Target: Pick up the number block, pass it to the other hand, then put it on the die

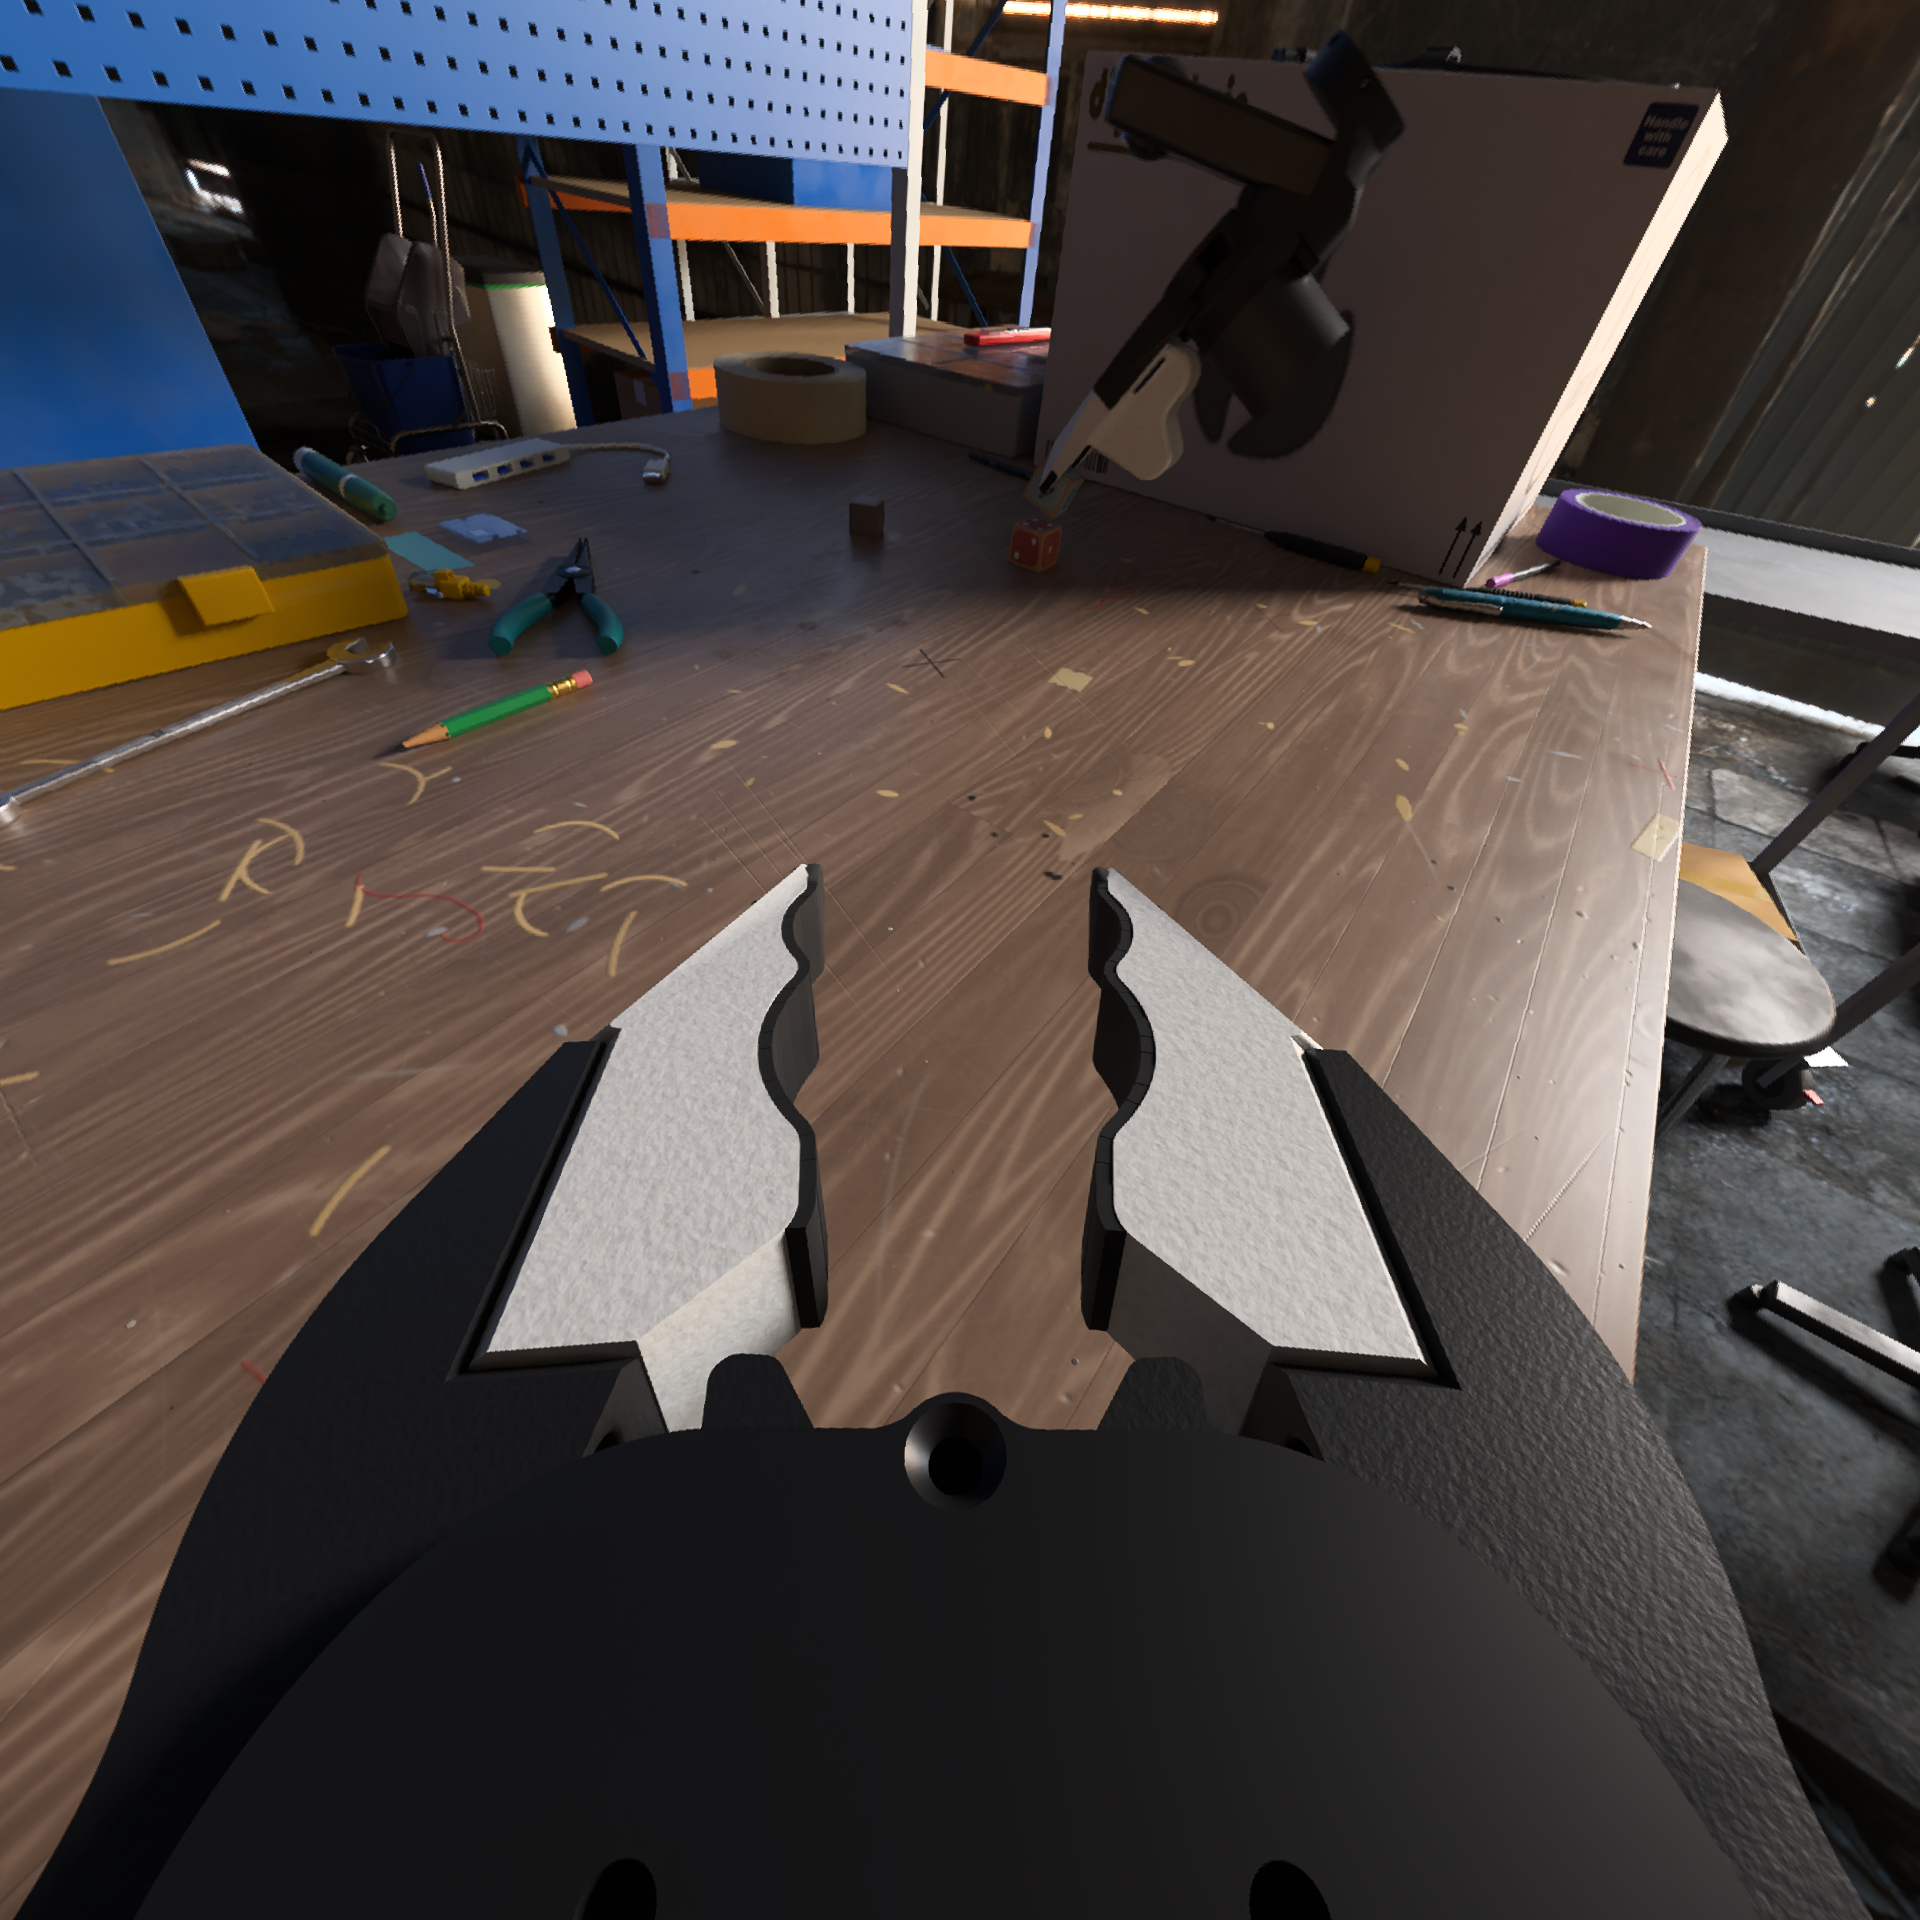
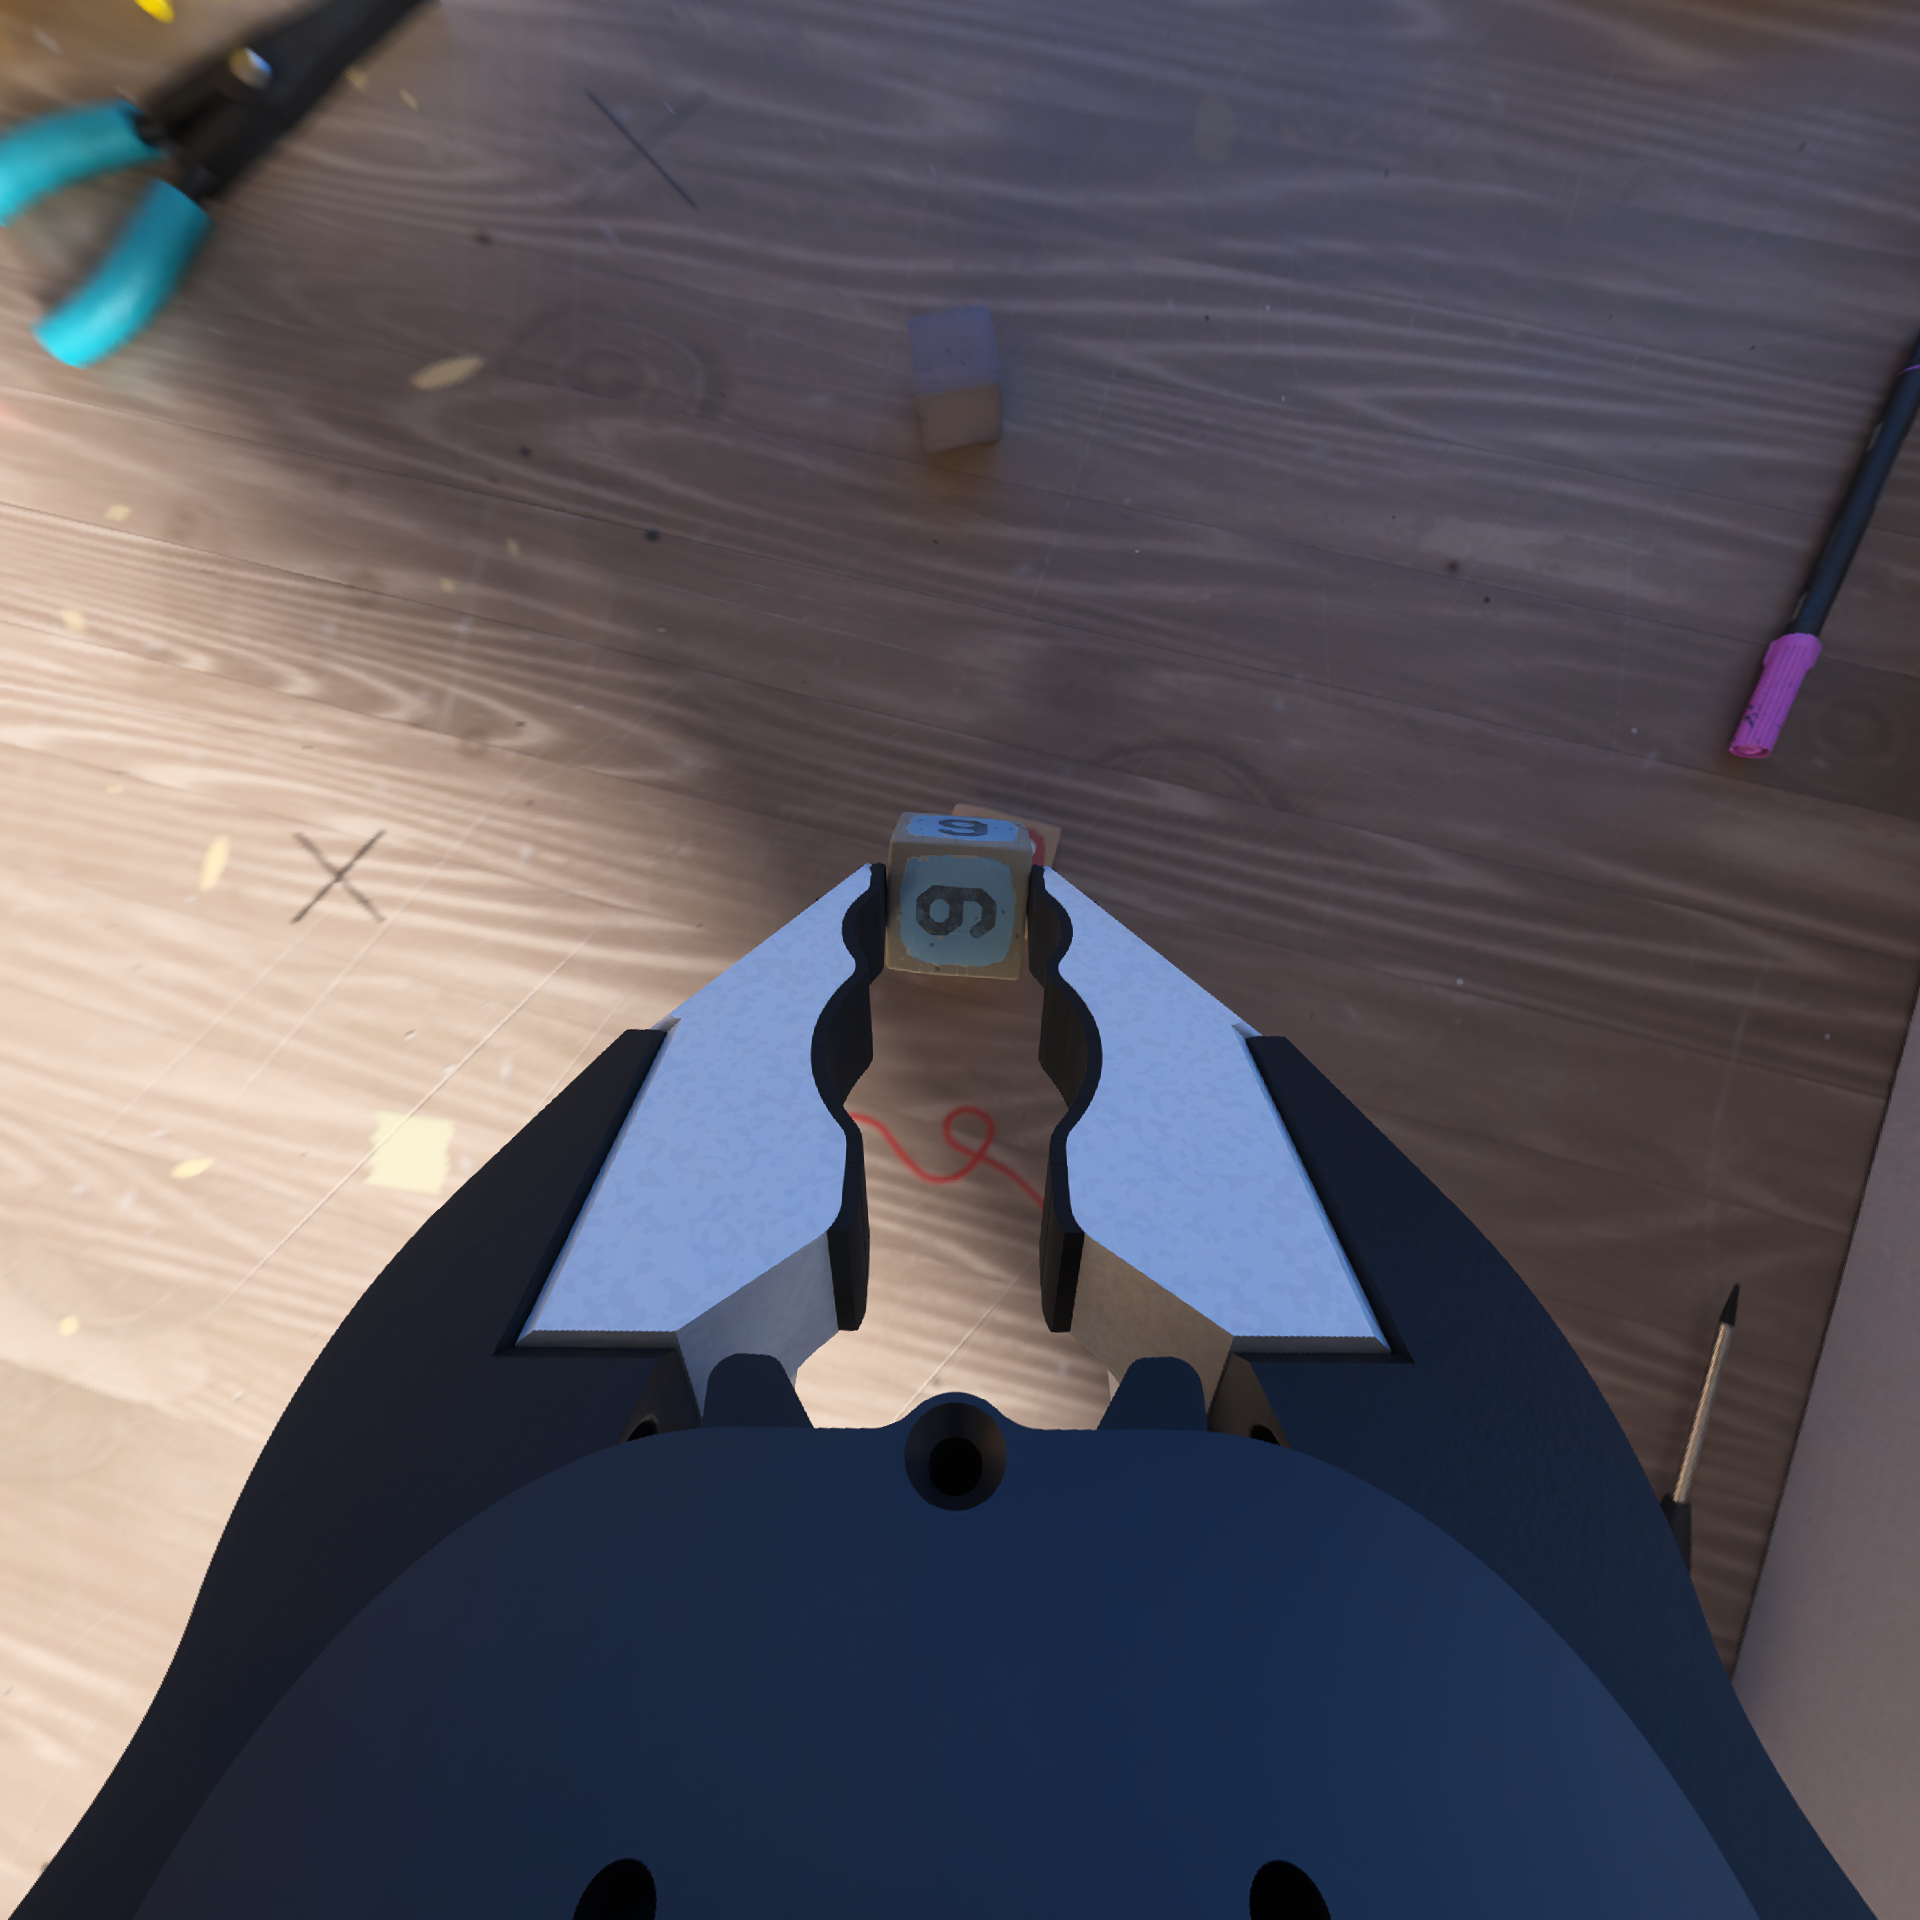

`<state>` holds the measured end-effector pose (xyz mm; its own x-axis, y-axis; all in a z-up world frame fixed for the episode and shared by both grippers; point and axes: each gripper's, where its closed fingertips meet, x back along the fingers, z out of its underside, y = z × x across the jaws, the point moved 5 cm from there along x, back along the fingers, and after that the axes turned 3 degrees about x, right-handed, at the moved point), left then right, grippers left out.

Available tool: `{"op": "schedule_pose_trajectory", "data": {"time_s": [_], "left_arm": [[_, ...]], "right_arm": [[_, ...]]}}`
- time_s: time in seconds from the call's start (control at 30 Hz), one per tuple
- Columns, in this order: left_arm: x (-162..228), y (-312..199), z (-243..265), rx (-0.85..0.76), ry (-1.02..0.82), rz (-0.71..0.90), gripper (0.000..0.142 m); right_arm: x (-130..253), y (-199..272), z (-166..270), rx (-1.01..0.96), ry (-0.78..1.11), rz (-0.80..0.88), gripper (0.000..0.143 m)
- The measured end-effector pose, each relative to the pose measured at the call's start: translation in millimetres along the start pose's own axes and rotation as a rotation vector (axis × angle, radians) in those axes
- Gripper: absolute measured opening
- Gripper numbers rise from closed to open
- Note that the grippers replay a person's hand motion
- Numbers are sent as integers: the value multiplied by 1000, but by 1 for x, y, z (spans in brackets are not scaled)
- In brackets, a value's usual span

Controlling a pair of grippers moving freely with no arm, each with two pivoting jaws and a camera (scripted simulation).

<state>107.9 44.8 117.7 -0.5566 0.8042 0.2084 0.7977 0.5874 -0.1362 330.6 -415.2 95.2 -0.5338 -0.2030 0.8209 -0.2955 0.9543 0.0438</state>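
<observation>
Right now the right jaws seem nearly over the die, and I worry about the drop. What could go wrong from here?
1. The beige wooden number block sits at the very tips of the right gripper, so it may slip or twist on release.
2. The small red die is mostly hidden beneath the block in the right wrist view, making alignment hard to judge; an off-centre block could topple.
3. The plain brown wooden cube lies nearby and could be mistaken for the target.

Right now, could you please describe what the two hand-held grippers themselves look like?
Both match: the left hand-held gripper and the right hand-held gripper have a rounded, matte black textured body, two tapering fingers faced with speckled white panels, wavy black inner pads, and a round screw hole at the base. No cables show.
</observation>
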Motion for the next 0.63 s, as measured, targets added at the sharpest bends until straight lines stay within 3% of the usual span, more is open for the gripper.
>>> {"op": "schedule_pose_trajectory", "data": {"time_s": [0.07,0.13,0.17,0.3,0.47,0.5,0.63], "left_arm": [[1,1,2,-2,11,-4,47],[3,3,2,2,10,-13,45],[4,4,2,8,8,-18,45],[9,14,2,28,-1,-71,43],[10,34,6,26,51,-234,43],[9,36,7,19,63,-255,43],[8,41,11,16,130,-292,44]], "right_arm": [[-11,-3,-4,12,40,12,28],[-4,-5,-11,4,6,52,62],[6,-3,-15,1,-55,78,69],[62,60,-12,76,-387,53,65],[76,225,49,108,-623,-555,62],[72,248,62,116,-622,-608,60],[59,292,83,247,-624,-587,58]]}}
